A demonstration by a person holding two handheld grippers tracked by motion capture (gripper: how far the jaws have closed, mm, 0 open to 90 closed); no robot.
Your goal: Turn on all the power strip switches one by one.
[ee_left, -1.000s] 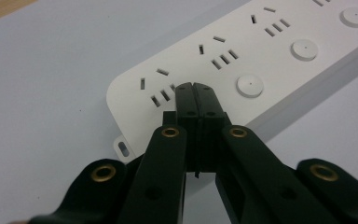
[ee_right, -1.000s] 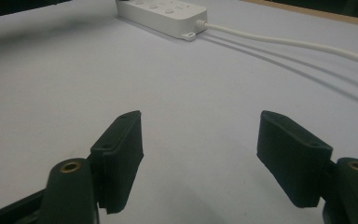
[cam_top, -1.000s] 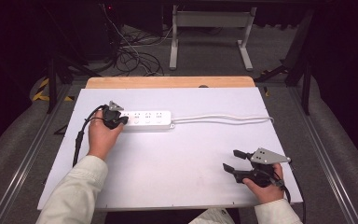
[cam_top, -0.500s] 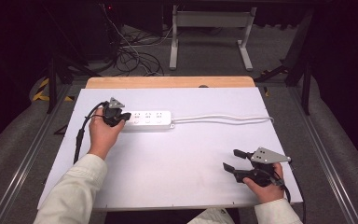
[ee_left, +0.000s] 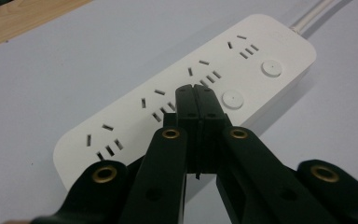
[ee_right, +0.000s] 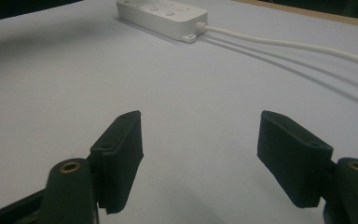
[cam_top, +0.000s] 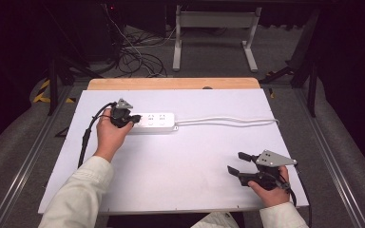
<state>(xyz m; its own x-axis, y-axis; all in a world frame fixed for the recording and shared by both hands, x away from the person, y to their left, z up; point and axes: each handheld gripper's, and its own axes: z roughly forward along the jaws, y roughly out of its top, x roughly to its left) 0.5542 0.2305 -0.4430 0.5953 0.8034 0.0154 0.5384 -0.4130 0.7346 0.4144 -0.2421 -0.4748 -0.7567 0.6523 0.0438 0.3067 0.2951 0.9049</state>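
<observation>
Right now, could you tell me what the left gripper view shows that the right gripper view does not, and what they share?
Left gripper view alone: the left gripper, jaws pressed together, over the white plastic power strip's socket slots, beside two round white buttons.

Right gripper view alone: the right gripper, jaws wide apart with nothing between them, and a long stretch of the white cable across the table.

Both: the power strip, the pale table top and its wooden edge.

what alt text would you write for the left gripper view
The left gripper, jaws shut with nothing between them, points its tip down over a white power strip beside a round button. The strip lies on a white table, its cable leaving at top right.
</observation>
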